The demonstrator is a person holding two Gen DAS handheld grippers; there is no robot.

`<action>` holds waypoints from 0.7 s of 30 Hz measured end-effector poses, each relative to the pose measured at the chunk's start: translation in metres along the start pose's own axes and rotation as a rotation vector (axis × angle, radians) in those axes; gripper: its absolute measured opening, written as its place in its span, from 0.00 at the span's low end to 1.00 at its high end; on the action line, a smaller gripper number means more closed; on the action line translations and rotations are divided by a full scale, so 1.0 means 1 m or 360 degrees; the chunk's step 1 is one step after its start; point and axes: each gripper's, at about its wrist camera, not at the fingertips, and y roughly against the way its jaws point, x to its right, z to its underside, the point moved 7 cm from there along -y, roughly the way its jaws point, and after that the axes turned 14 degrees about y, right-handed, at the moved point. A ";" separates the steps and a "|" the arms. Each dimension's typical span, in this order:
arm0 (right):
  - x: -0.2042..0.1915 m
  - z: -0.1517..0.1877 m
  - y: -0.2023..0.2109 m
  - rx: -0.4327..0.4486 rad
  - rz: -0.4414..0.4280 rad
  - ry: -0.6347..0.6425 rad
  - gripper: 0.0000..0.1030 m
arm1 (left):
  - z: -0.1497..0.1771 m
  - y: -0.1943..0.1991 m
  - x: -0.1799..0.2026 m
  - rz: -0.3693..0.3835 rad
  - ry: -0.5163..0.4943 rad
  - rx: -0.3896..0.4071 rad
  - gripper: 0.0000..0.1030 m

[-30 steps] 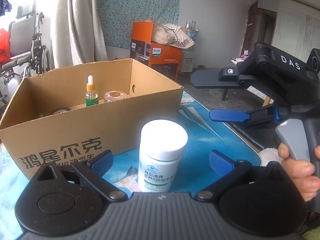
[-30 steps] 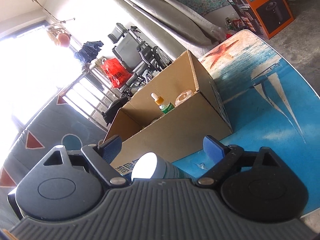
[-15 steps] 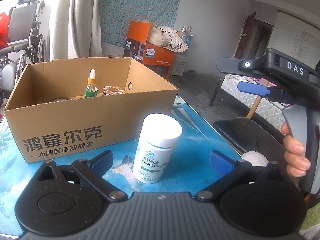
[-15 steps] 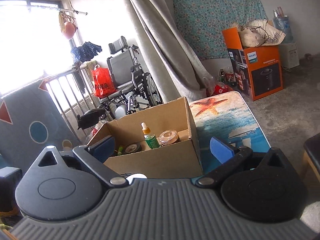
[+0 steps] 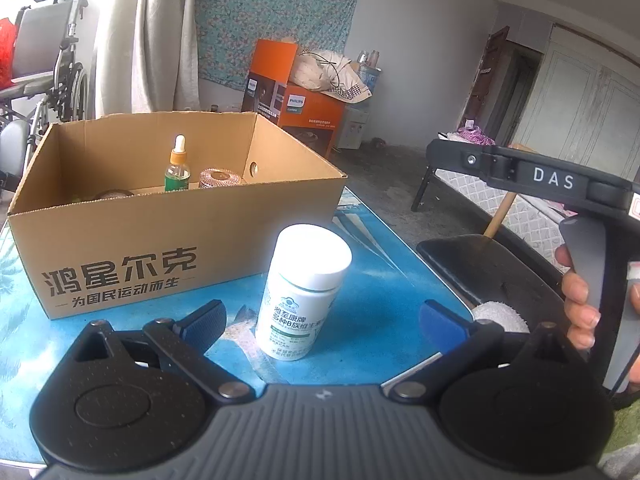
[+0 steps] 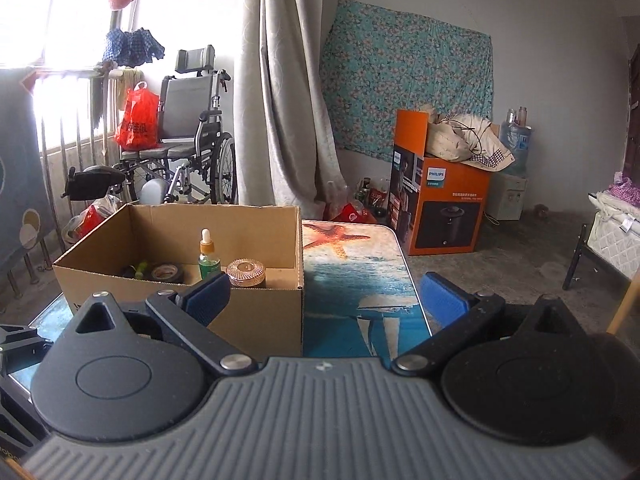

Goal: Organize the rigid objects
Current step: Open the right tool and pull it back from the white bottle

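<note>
A white pill bottle [image 5: 302, 292] stands upright on the blue printed table [image 5: 372, 320], in front of an open cardboard box [image 5: 160, 236]. My left gripper [image 5: 322, 322] is open, its pads either side of the bottle and apart from it. The box holds a green dropper bottle [image 5: 177, 168], a copper-lidded jar [image 5: 220, 178] and a tape roll [image 6: 166, 272]. My right gripper [image 6: 326, 300] is open and empty, raised to the right of the table; its body shows in the left wrist view [image 5: 560, 184].
A black stool [image 5: 488, 268] with a white cloth [image 5: 498, 316] stands right of the table. An orange Philips box [image 6: 440, 200], a wheelchair [image 6: 188, 140] and a curtain [image 6: 276, 100] stand beyond the table. A bed [image 6: 616, 228] is at the far right.
My right gripper has lifted and levelled out, pulling back from the bottle and box. My left gripper has drawn back slightly; the bottle has not moved.
</note>
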 end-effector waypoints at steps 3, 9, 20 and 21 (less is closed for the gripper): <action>0.000 -0.004 0.003 0.0004 -0.0026 -0.0019 0.99 | 0.000 0.000 0.001 -0.0022 -0.0039 0.0013 1.00; 0.004 -0.001 0.002 -0.0018 -0.0107 -0.0100 0.99 | 0.007 -0.008 -0.008 -0.0166 -0.0032 -0.0013 1.00; 0.011 0.008 -0.003 -0.0038 -0.0263 -0.0264 0.99 | 0.014 -0.010 -0.014 -0.0160 0.0002 0.0043 1.00; 0.010 0.008 -0.003 -0.0034 -0.0280 -0.0277 0.99 | 0.014 -0.010 -0.014 -0.0157 -0.0004 0.0049 1.00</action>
